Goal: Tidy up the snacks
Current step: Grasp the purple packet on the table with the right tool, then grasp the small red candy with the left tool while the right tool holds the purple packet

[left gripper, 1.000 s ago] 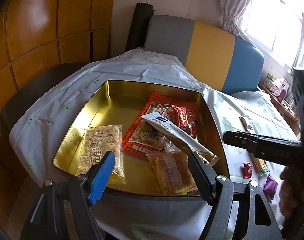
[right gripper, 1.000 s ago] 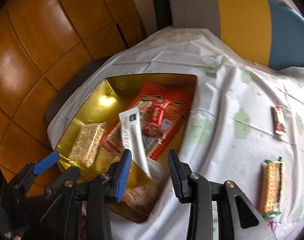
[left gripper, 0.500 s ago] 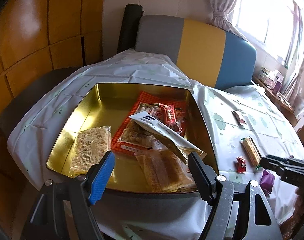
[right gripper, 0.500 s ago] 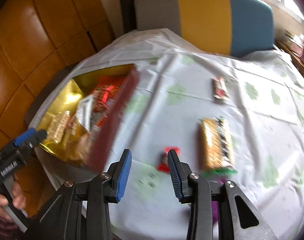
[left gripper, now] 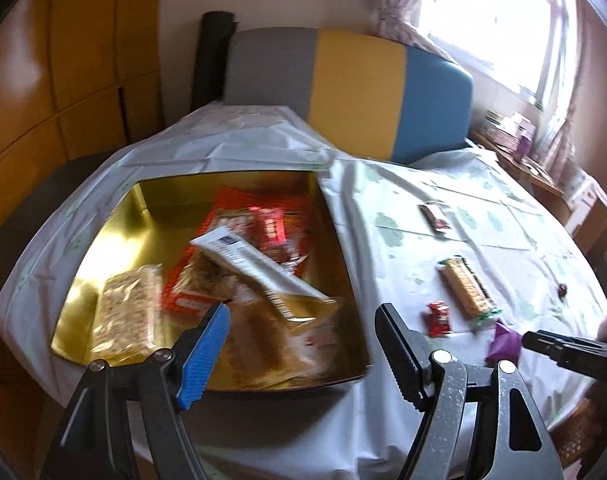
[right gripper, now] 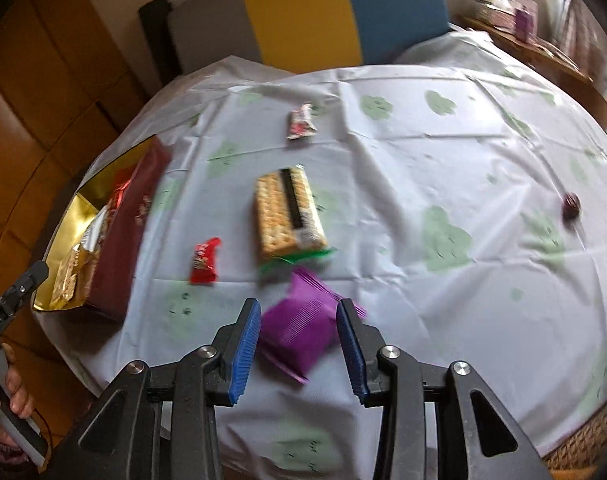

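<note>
Where a white cloth with pale green blotches covers the round tabletop, a grey, yellow and blue chair back stands behind it, wood panels to the left and a bright window to the right. On the tabletop's left part sits a gold tin holding a rice cake, a red pack, a long white sachet lying across it, and a clear bag nearest the rim. Loose on the cloth lie a cracker pack, a red candy, a small red-white wrapper and a dark sweet. The right tool is spread, a purple pouch between its fingers. The left tool hovers spread and empty above the tin's near rim.
</note>
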Motion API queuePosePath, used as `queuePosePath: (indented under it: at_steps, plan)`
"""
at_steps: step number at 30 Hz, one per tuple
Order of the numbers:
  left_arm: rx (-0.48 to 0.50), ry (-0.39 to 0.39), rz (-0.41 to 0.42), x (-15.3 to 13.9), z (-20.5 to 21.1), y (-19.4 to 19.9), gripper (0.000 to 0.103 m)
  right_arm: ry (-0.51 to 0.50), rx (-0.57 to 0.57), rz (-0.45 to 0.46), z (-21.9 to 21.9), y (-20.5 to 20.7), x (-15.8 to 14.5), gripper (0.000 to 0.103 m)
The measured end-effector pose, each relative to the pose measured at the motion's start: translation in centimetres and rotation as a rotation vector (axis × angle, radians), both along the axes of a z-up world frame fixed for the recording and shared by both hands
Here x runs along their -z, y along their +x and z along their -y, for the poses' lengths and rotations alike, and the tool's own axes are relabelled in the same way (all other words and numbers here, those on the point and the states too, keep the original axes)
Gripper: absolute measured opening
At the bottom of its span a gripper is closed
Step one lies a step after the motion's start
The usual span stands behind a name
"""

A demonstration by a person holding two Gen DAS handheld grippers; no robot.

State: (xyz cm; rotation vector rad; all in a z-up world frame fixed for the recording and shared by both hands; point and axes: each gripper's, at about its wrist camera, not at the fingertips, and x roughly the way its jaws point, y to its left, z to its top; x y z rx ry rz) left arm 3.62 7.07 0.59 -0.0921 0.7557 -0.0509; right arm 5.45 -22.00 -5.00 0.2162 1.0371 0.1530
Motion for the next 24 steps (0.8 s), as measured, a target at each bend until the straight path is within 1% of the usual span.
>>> queuePosePath:
  at_steps: [1, 3, 6, 8, 11, 14, 16, 20, 21, 22, 24]
  plan:
    - [0.024, 0.002, 0.002, -0.1, 0.7, 0.1, 0.076, 0.001, 0.01, -0.006, 0.4, -0.2, 0.2, 0.046]
    - [0.064, 0.003, 0.003, -0.3, 2.0, 0.3, 0.076, 0.004, 0.021, -0.014, 0.8, -0.7, 0.4, 0.051]
    - [0.121, 0.01, 0.001, -0.5, 3.9, 0.7, 0.076, 0.0, 0.025, -0.015, 1.0, -1.2, 0.5, 0.051]
    - [0.153, 0.005, -0.016, -0.3, 5.0, 1.0, 0.076, -0.003, 0.019, -0.018, 0.9, -1.1, 0.7, 0.051]
    - [0.197, 0.018, -0.031, -0.1, 6.6, 1.3, 0.076, -0.023, 0.009, -0.045, 0.3, -0.6, 1.4, 0.051]
    - [0.233, 0.028, -0.048, 0.3, 7.8, 1.6, 0.076, 0.07, 0.025, -0.08, 0.3, -0.3, 2.1, 0.051]
    - [0.245, 0.029, -0.065, 0.6, 8.2, 1.9, 0.076, 0.084, 0.029, -0.093, -0.2, -0.1, 2.6, 0.051]
    - [0.272, 0.024, -0.092, 1.3, 9.4, 2.4, 0.076, 0.066, 0.067, -0.085, -0.6, 1.1, 3.1, 0.051]
    - [0.278, 0.027, -0.094, 1.4, 9.8, 2.5, 0.076, 0.042, 0.067, -0.078, -0.7, 1.6, 3.2, 0.051]
    - [0.287, 0.031, -0.094, 1.5, 10.3, 2.6, 0.076, 0.005, 0.066, -0.08, -0.8, 1.9, 3.3, 0.048]
    - [0.299, 0.036, -0.1, 1.8, 10.8, 2.8, 0.076, -0.038, 0.071, -0.072, -0.6, 2.2, 3.2, 0.046]
